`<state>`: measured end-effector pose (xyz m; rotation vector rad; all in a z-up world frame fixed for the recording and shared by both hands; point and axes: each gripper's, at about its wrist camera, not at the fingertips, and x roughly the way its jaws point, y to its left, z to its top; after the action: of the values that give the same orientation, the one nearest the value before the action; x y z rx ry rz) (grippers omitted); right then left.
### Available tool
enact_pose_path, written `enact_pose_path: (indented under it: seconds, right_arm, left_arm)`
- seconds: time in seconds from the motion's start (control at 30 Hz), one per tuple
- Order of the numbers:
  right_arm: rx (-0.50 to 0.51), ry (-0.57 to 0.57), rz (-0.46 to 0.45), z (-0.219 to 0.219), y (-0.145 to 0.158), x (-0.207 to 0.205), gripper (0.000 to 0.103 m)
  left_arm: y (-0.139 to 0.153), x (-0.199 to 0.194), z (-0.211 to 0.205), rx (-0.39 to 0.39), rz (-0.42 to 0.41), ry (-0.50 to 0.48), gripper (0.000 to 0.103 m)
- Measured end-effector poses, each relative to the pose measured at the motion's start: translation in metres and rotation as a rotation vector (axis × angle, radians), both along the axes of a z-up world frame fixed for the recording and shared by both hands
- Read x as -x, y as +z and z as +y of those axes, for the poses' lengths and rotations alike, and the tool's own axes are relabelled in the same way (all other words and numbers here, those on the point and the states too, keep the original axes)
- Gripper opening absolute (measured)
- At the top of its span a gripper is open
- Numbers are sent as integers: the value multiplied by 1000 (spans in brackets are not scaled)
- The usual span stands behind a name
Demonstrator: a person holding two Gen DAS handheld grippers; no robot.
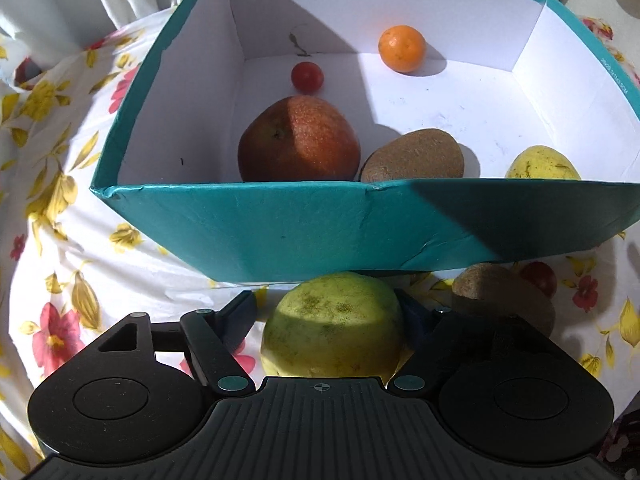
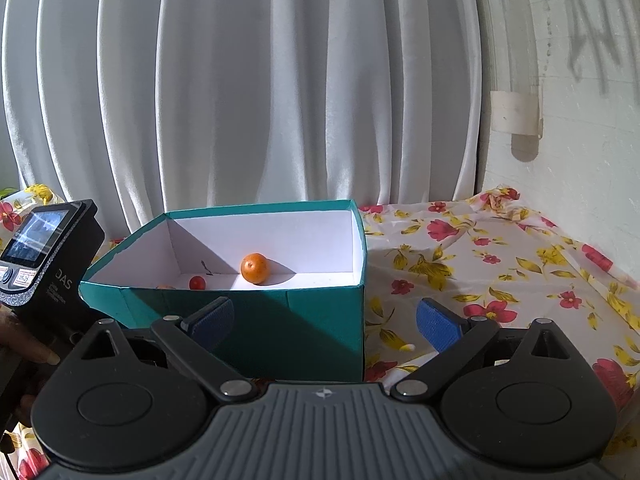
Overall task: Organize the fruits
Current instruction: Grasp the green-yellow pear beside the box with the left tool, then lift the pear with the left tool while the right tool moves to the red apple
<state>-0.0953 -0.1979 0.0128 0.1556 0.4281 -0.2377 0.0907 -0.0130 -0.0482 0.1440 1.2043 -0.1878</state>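
Observation:
A big green-yellow fruit point(image 1: 336, 332) lies on the floral cloth just in front of the teal box point(image 1: 280, 220). My left gripper point(image 1: 328, 300) points down over it with a finger on each side. The right finger touches it, and a strip of cloth shows beside the left finger. Inside the box are a red apple point(image 1: 298, 140), a kiwi point(image 1: 414, 156), a cherry tomato point(image 1: 307, 77), an orange point(image 1: 402, 48) and a yellow fruit point(image 1: 542, 164). My right gripper point(image 2: 324, 316) is open and empty, short of the box's near wall point(image 2: 304, 320).
A second kiwi point(image 1: 500, 292) and a small red fruit point(image 1: 540, 276) lie on the cloth to the right of the green fruit. White curtains point(image 2: 280, 80) hang behind the table. The left handheld unit point(image 2: 44, 260), with a hand on it, shows at the right wrist view's left edge.

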Motion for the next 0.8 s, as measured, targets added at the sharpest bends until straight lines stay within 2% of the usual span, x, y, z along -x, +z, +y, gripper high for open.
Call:
enact_pose_path:
  seconds: [0.07,0.2,0.4,0.53,0.8]
  right_arm:
    - [1,-1,5,0,-1,-1,98]
    - [3,-5,12,0,-2,-3,98]
    - [16,-5,21,4,-2,-3,98]
    - [28,8,29,10,-1,-2,98]
    - [47,69,65,36,-4,0,98]
  left_arm:
    - [0,-1,0,2,-6,-10,79]
    - [3,3,-3,1,-35,-40,67]
    - [7,12,4,32,-56,-54,65]
    - [18,21,7,45,-100,-57,63]
    - [28,40,24,95,-148,-67,61]
